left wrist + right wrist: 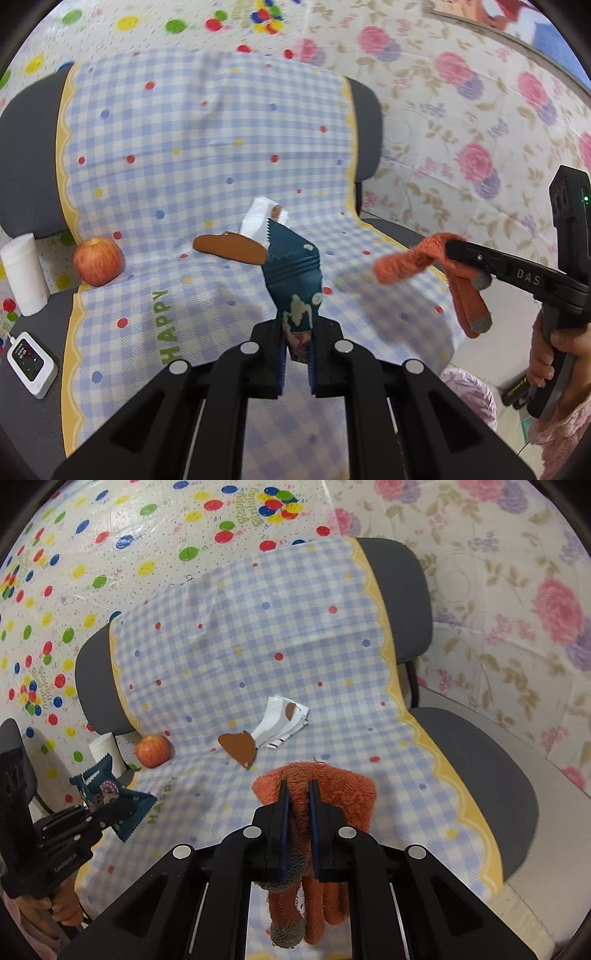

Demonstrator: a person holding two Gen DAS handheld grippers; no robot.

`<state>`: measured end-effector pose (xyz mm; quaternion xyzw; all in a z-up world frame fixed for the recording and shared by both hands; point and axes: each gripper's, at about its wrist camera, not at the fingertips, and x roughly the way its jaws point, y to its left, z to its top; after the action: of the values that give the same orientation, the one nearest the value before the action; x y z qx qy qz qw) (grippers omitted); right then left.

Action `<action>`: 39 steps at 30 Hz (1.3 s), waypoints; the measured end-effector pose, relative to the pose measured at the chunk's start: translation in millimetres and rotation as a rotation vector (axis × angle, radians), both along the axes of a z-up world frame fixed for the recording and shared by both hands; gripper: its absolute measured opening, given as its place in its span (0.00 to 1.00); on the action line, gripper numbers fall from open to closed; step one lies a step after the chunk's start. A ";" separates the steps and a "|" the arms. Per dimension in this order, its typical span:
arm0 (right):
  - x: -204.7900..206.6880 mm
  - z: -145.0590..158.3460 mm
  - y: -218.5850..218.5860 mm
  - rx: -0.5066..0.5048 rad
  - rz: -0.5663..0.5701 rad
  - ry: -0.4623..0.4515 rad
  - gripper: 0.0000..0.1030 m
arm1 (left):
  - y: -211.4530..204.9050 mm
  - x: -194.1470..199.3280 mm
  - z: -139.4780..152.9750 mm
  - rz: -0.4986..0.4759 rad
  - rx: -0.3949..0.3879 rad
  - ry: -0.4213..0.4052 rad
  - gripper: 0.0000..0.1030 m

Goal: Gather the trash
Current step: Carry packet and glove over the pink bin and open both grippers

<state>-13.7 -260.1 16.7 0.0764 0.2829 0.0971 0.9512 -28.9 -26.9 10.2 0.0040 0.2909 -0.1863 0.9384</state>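
— What's the furniture?
— A grey padded chair (402, 576) draped in a blue checked cloth (207, 140).
— And the walls?
— Balloon-print sheet (110, 554) left, floral sheet (461, 122) right — pale floor, perhaps tile.

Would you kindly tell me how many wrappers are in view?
2: a dark teal wrapper held in the left claw, and a white wrapper lying on the checked cloth beside a brown piece. Others may be hidden.

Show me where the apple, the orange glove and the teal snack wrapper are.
apple (98, 260), left wrist view, middle of the fruit
orange glove (343, 794), right wrist view, knitted palm right of the gripper
teal snack wrapper (291, 266), left wrist view, upper half
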 end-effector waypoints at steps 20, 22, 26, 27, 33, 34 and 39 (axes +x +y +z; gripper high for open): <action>-129.5 -35.4 -71.8 -0.062 -0.238 0.076 0.11 | -137.2 -78.5 -30.1 -0.378 0.067 -0.008 0.07; -143.3 -42.5 -82.7 -0.061 -0.280 0.098 0.11 | -155.5 -86.6 -38.0 -0.433 0.071 0.000 0.07; -165.5 -54.6 -98.1 -0.077 -0.345 0.134 0.11 | -183.8 -97.9 -51.4 -0.505 0.082 0.013 0.07; -168.6 -56.5 -100.6 -0.083 -0.356 0.140 0.11 | -188.9 -100.1 -54.6 -0.519 0.087 0.016 0.07; -184.5 -70.3 -115.3 -0.095 -0.398 0.173 0.11 | -212.0 -109.6 -68.5 -0.574 0.120 0.033 0.08; -185.0 -73.0 -117.3 -0.094 -0.399 0.180 0.11 | -214.3 -110.6 -69.9 -0.579 0.125 0.036 0.08; -181.8 -82.7 -124.5 -0.079 -0.400 0.204 0.12 | -225.7 -111.0 -74.9 -0.598 0.149 0.047 0.08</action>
<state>-195.5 -384.6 -66.0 0.1029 0.3607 -0.1129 0.9201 -139.9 -252.6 -64.8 0.1538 0.3115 -0.4324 0.8321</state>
